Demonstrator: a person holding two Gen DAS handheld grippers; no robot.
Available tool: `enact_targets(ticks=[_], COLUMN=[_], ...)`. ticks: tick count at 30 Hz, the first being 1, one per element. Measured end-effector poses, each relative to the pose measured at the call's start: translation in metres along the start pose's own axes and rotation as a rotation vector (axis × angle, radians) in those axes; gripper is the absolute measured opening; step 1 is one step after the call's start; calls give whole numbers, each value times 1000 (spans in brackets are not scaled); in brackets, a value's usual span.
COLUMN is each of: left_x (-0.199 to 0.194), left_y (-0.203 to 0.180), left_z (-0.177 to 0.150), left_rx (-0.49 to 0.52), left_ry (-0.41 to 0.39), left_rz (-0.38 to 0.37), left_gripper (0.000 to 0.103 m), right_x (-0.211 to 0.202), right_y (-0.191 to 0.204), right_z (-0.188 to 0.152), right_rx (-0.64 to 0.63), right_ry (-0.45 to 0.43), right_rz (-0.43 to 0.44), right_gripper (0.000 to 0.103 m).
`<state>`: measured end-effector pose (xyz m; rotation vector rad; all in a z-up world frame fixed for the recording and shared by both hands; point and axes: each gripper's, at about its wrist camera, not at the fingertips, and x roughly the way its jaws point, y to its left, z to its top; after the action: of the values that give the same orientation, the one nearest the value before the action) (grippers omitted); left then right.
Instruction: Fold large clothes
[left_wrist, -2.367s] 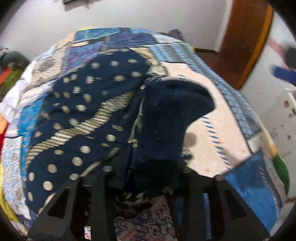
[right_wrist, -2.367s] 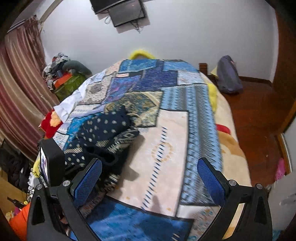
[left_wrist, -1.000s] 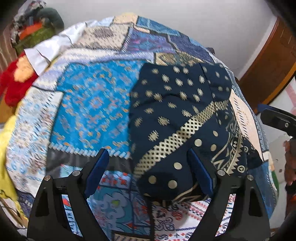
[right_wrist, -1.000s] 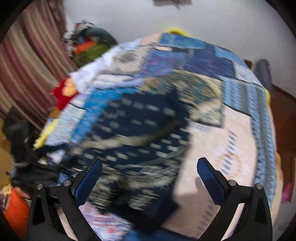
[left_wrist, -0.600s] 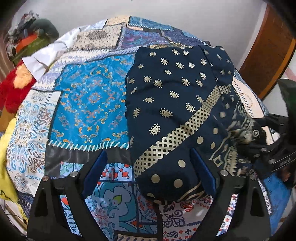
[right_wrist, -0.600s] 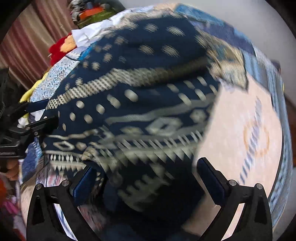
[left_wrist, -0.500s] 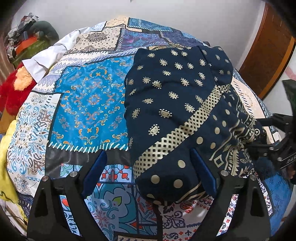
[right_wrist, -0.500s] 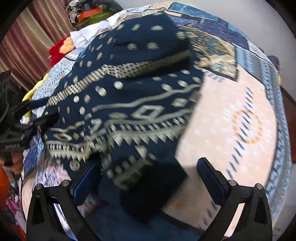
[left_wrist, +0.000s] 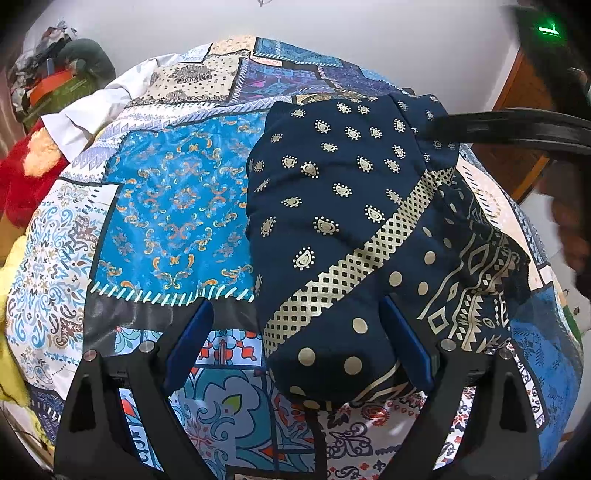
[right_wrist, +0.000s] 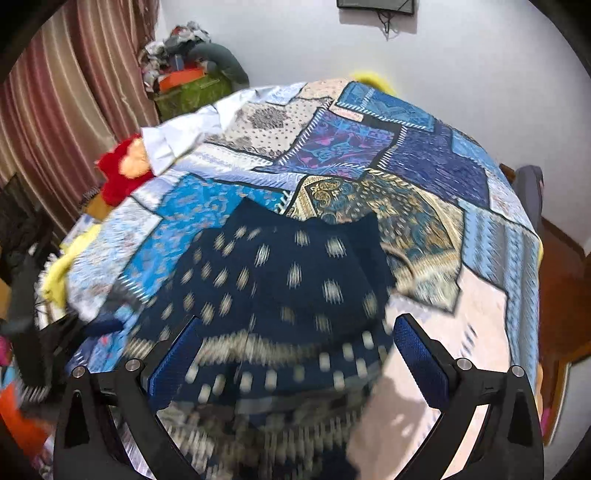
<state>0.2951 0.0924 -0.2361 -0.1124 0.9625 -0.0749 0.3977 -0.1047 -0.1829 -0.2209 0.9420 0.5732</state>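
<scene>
The patchwork bed (left_wrist: 177, 206) now carries the navy gold-printed garment (left_wrist: 343, 229) as a folded bundle near its front edge, no longer lifted. Both the left gripper (left_wrist: 295, 343) and right gripper (right_wrist: 295, 354) have let go, fingers spread and empty, so this fold looks finished.

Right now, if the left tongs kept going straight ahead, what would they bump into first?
Probably the dark blue cloth with gold dots. It lies on the patchwork bedspread, right ahead of the open left tongs. How far off it is, I cannot tell.
</scene>
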Motion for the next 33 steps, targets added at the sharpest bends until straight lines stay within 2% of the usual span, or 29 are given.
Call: enact_targets(ticks=[3, 5, 8, 10, 12, 15, 19, 22, 25, 28, 30, 33], left_x=[-1, -1, -1, -3, -9, -23, -39, -41, -31, 1, 27, 48], left_y=[0, 0, 0, 0, 2, 5, 10, 21, 40, 60, 68, 66], left_z=[-1, -1, -2, -2, 0, 12, 35, 55, 68, 74, 75, 71], left_rx=[9, 7, 7, 16, 24, 29, 43, 37, -23, -117, -178, -221], left_ry=[-9, -10, -11, -11, -12, -31, -66, -70, -35, 95, 190, 233], left_rz=[3, -2, -12, -1, -5, 9, 17, 12, -72, -186, -250, -355], left_gripper=[93, 93, 93, 93, 93, 92, 92, 92, 93, 94, 93, 95], right_x=[51, 69, 78, 73, 63, 45, 7, -19, -23, 0, 19, 50], right_y=[-7, -23, -54, -62, -70, -95, -103, -97, -89, -81, -78, -76], right_z=[10, 6, 1, -5, -10, -21, -32, -35, -38, -43, -48, -53], right_rx=[-15, -19, 71, 85, 58, 144, 194, 236, 306, 352, 359, 378], right_ry=[76, 107, 137, 131, 113, 122, 76, 24, 24, 104, 152, 223], right_rz=[-96, -48, 52, 43, -112, -152, -72, 33, 174, 286, 289, 289], right_gripper=[103, 103, 103, 103, 103, 103, 103, 103, 103, 103, 103, 103])
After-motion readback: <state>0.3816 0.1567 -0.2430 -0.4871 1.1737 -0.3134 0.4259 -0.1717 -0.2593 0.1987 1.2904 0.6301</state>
